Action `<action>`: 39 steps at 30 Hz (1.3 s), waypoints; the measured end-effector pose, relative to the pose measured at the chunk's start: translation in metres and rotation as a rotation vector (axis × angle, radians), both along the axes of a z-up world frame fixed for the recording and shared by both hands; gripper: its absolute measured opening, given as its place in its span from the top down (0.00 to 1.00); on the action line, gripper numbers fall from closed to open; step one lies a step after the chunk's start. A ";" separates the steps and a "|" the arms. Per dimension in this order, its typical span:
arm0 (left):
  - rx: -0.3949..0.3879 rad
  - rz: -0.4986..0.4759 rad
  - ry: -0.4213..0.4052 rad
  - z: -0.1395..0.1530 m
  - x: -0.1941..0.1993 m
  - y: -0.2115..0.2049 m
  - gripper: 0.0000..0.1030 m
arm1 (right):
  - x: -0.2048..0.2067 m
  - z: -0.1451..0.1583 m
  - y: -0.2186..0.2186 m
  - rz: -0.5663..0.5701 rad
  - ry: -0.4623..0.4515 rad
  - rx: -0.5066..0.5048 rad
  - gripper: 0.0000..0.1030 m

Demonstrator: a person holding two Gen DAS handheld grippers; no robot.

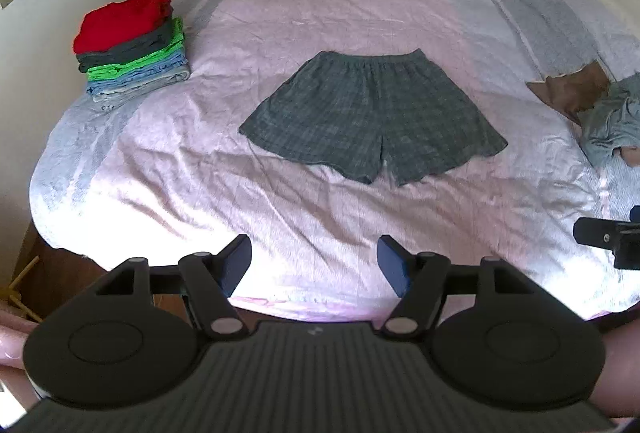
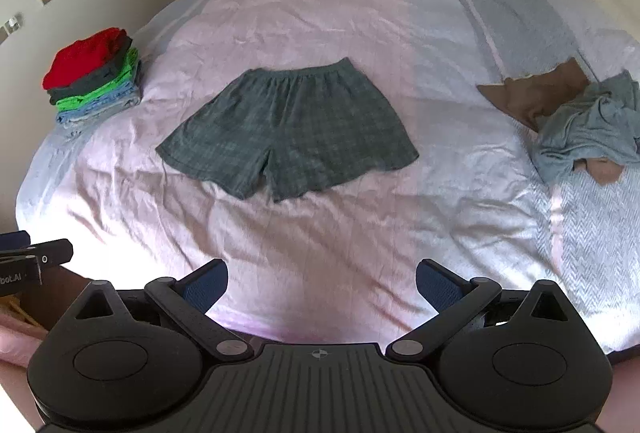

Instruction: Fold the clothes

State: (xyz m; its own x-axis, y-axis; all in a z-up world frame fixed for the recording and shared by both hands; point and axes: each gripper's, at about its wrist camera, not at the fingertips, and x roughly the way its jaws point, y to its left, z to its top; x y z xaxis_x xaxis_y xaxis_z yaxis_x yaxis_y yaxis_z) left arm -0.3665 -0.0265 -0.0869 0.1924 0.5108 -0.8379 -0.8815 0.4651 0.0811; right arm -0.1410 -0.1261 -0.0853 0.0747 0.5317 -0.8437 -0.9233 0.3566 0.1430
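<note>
Pink-sheeted bed (image 1: 340,17), plaid shorts (image 1: 372,117) flat

1 bed (image 2: 360,233). 1 pr plaid shorts (image 2: 288,129), spread flat mid-bed. 1 stack of folded clothes (image 2: 94,81) nr the bed's left edge: approx 5 colour layers showing, red on top, then dk grey, green, blue, pale blue; exact no. of items can't tell. 1 unfolded heap nr the right edge w/ 2 colours visible: 1 brown piece (image 2: 536,97), 1 grey-blue piece (image 2: 588,129). 2 grippers, 2 jaws each: left gripper (image 1: 314,261), right gripper (image 2: 322,283).
</note>
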 end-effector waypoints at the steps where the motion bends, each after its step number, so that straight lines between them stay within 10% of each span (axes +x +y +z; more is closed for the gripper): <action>1: 0.004 0.001 0.001 0.001 -0.001 -0.004 0.36 | -0.002 0.000 -0.002 0.003 0.003 0.001 0.01; 39: -0.006 -0.028 0.014 -0.005 0.002 0.007 0.31 | -0.012 -0.009 0.020 -0.007 0.039 -0.041 0.01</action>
State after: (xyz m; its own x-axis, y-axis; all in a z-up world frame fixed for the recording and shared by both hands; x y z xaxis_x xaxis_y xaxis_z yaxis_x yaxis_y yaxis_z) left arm -0.3646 -0.0195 -0.0919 0.1944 0.5005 -0.8436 -0.8671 0.4897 0.0908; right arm -0.1530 -0.1065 -0.0945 0.0452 0.4958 -0.8673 -0.9149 0.3692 0.1634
